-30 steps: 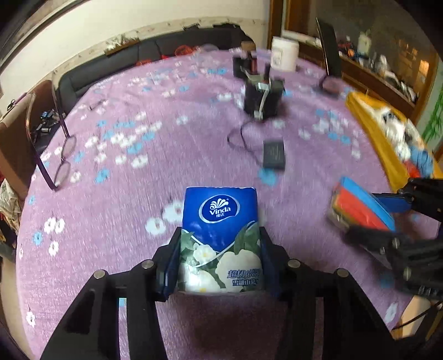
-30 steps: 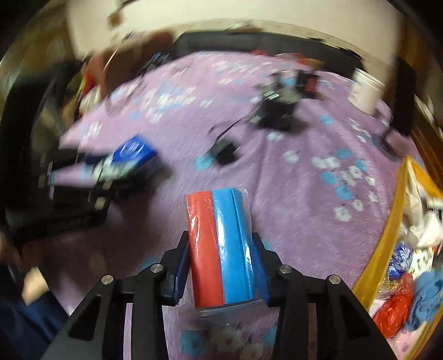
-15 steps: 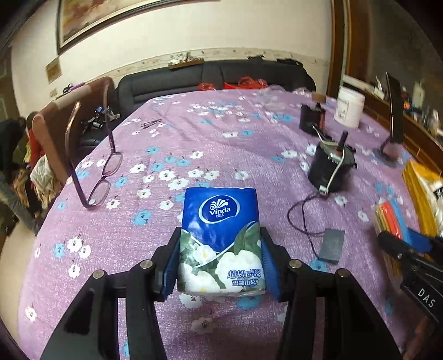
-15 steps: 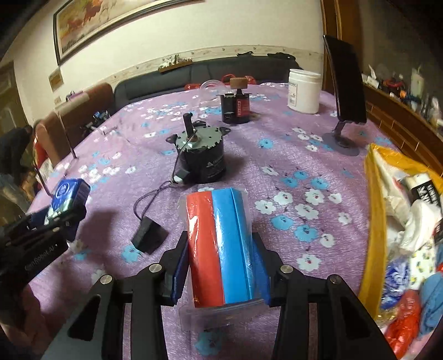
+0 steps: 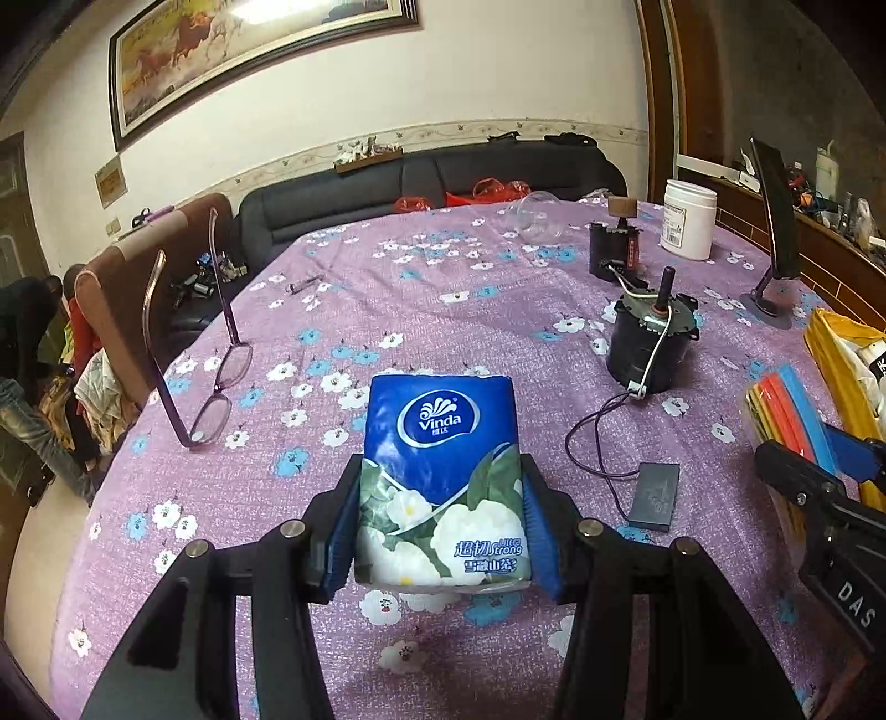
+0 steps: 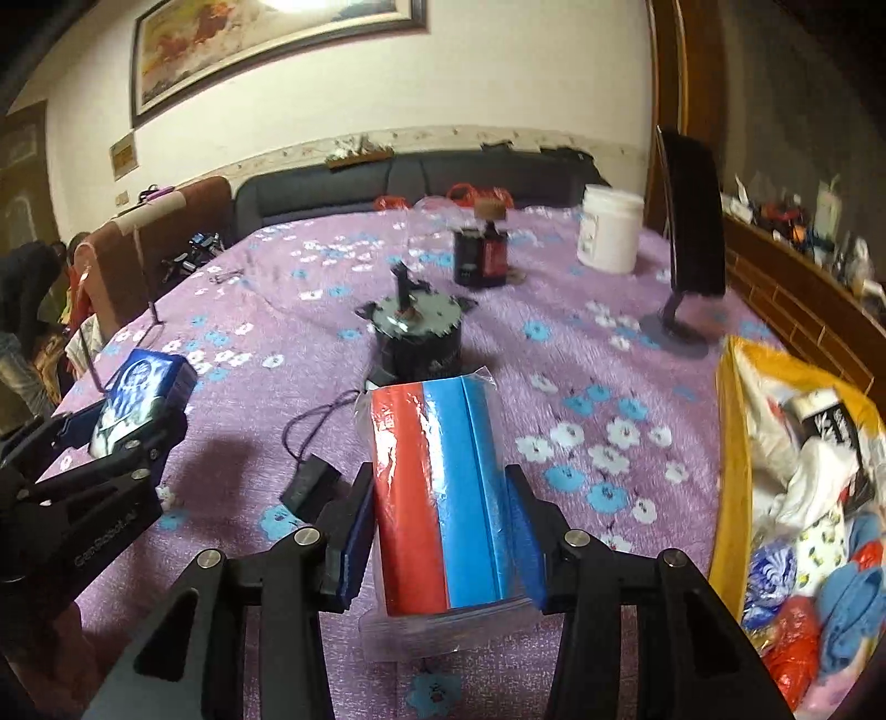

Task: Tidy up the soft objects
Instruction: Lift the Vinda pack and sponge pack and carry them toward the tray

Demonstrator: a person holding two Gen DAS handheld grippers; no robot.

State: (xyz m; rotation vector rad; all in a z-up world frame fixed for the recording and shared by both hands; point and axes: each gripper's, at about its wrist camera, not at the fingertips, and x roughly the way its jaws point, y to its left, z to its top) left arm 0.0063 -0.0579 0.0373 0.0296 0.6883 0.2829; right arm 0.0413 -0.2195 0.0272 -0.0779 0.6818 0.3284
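The left gripper [image 5: 440, 531] grasps a single blue Vinda tissue pack [image 5: 441, 476], its blue-padded fingers [image 5: 343, 531] pressed flat against both long sides and holding it above the purple flowered tablecloth [image 5: 387, 288]. The pack is a soft plastic-wrapped block, royal blue at the top with a white logo, white blossoms and green leaves printed lower down.

The right gripper [image 6: 440, 537] clamps one clear plastic bag of folded cloths [image 6: 437, 498], red on the left and blue on the right; its fingers [image 6: 523, 531] bear on the bag's two sides, and loose film spills out beneath the jaws. Seen from the left wrist, the same bundle also shows a yellow edge.

Beyond the left gripper lie one small black adapter box [image 5: 656, 494], with a thin cable running toward one round black motor [image 5: 650, 343]. One pair of purple-framed glasses [image 5: 213, 382] stands propped with its arms up at the left. At the table's right edge, one yellow bag [image 6: 736, 443] lies open, heaped with soft items in white, blue and red; their count is hard to make out.

Farther back stand one dark bottle with a cork top [image 6: 482, 252], one white tub [image 6: 609, 235] and one black phone on a stand [image 6: 689, 243]. A dark sofa [image 5: 432, 183] lines the wall under one framed painting [image 5: 249, 50].
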